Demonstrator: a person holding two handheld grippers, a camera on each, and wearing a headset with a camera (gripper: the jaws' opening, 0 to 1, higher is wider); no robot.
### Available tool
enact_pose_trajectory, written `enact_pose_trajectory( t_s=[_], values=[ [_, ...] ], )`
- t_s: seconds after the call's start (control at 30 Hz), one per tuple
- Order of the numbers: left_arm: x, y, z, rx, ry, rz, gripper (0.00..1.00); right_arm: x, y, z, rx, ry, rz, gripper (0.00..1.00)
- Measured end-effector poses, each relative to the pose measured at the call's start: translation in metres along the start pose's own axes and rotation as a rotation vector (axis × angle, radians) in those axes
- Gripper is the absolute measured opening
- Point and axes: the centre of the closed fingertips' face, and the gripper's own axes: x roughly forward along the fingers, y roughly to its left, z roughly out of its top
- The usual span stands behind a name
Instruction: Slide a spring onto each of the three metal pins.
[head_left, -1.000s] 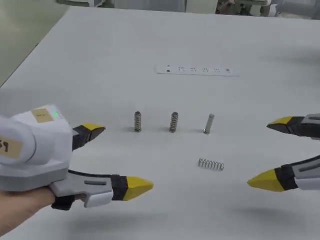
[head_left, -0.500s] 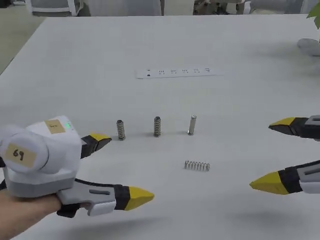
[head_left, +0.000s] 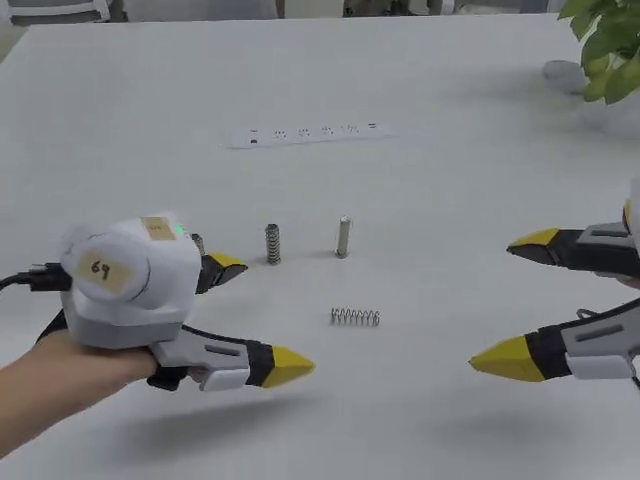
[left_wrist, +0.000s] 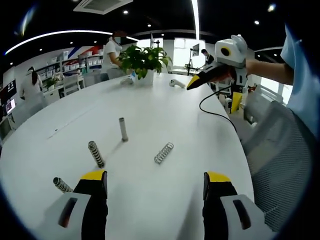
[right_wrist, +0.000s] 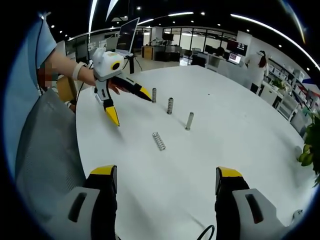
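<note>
Standing in a row on the worktop (head_left: 450, 150): three pins.

- First pin (head_left: 198, 243): carries a spring. It is partly hidden behind the left gripper (head_left: 258, 316) in the head view and shows plainly in the left gripper view.
- Second pin (head_left: 272, 244): carries a spring.
- Third pin (head_left: 343, 237): bare and upright.
- Loose spring (head_left: 355, 317): lies on its side near the third pin, on the person's side of the row. It touches no pin and no gripper.

Progress, as judged: two of three pins done, one left.

Left gripper: jaws wide apart with nothing between them, held near the first pin, tips pointing across toward the loose spring.
Right gripper (head_left: 505, 300): jaws likewise apart and empty, well off to the right of the spring, tips pointing back toward it.
The spring lies between the two grippers, so either looks able to reach it.

Left to do: pinch the loose spring, bring it in line with the third pin, and slide it down over the top.

Cautions:
- The spring is small and round, so it may roll or squash under the jaws.
- Cannot tell whether the pins are fixed to the worktop, so a knock might tip the bare one.

Power strip (head_left: 310, 133) lies beyond the row, well apart.
</note>
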Motion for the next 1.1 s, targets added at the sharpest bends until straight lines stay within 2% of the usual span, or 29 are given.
enact_pose_trajectory(
  t_s=[0.07, 0.27, 0.6, 0.7, 0.93, 1.1],
  values=[
    [0.007, -0.002, -0.001, 0.022, 0.013, -0.025, 0.72, -0.002, 0.0, 0.0, 0.008, -0.004, -0.003, 0.79],
    [0.02, -0.002, 0.002, 0.036, 0.021, -0.053, 0.66, -0.005, 0.0, 0.001, 0.017, -0.01, -0.017, 0.79],
    [0.044, -0.009, 0.002, 0.059, 0.019, -0.098, 0.42, -0.007, 0.003, 0.001, 0.037, -0.025, -0.028, 0.78],
    [0.054, -0.009, -0.001, 0.073, 0.038, -0.106, 0.36, -0.008, 0.005, -0.001, 0.049, -0.027, -0.027, 0.77],
    [0.062, -0.006, 0.0, 0.101, 0.046, -0.108, 0.24, -0.008, 0.01, -0.007, 0.066, -0.021, -0.02, 0.76],
    [0.063, -0.01, -0.002, 0.14, 0.059, -0.128, 0.15, -0.009, 0.01, -0.01, 0.076, -0.022, -0.02, 0.75]
  ],
)
